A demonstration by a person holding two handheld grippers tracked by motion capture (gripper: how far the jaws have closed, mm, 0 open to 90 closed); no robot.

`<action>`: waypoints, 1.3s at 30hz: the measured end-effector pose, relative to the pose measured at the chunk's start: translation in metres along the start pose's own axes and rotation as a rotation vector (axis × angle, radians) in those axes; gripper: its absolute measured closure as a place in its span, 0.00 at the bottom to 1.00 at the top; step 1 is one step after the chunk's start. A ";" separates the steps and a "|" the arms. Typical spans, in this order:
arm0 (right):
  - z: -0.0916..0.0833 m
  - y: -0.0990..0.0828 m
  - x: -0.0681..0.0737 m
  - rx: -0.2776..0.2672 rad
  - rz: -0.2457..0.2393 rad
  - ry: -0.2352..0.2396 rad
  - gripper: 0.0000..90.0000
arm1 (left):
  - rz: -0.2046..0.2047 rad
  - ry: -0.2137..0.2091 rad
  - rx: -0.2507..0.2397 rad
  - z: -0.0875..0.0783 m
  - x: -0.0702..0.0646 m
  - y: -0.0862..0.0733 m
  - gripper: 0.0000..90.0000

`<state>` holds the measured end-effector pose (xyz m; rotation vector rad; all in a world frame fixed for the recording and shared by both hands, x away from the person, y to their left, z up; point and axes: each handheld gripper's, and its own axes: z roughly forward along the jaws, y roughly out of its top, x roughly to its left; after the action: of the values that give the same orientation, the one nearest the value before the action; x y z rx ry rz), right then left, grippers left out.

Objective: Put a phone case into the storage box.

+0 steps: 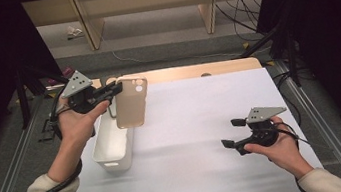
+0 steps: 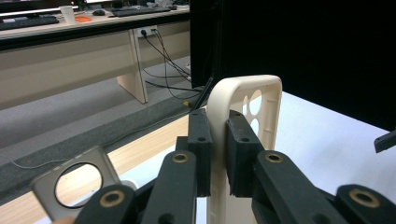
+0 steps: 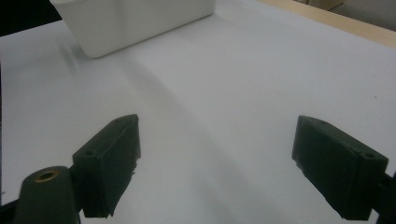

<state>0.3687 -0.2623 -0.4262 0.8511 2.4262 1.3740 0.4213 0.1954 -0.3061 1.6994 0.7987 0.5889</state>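
Black pads on your left gripper are pinched on one long edge of the beige phone case, with only its thin side wall between them. That edge grip looks deliberate: the wall is the one part narrow and stiff enough to clamp, and it leaves the flat back and the camera cut-outs free. In the left gripper view the case stands upright between the jaws, its rounded corner above the pads. From the high view it hangs in the air above the far end of the white bin, tilted a little, clear of the rim. My reading is that you hold it high so it passes over the bin wall without catching.

Your left hand wraps the gripper body from below, wrist raised, which keeps the case facing the table.

Your right gripper has its jaws spread wide with nothing between them, hovering low over the white sheet, well apart from the bin. It seems parked there to stay out of the way, yet ready to take the case's free edge.
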 end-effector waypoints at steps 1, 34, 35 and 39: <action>0.000 0.000 0.000 0.000 0.001 -0.002 0.18 | 0.001 0.005 0.001 -0.002 0.003 0.001 0.90; -0.003 -0.002 -0.002 -0.004 0.007 -0.007 0.18 | 0.005 0.076 0.007 -0.005 0.047 -0.007 0.90; -0.003 -0.002 -0.002 -0.004 0.006 -0.007 0.18 | 0.004 0.078 0.007 -0.005 0.048 -0.007 0.90; -0.003 -0.002 -0.002 -0.005 0.006 -0.007 0.18 | 0.003 0.083 0.003 -0.003 0.050 -0.008 0.90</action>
<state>0.3678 -0.2664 -0.4263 0.8618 2.4159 1.3766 0.4499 0.2366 -0.3142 1.6882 0.8566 0.6636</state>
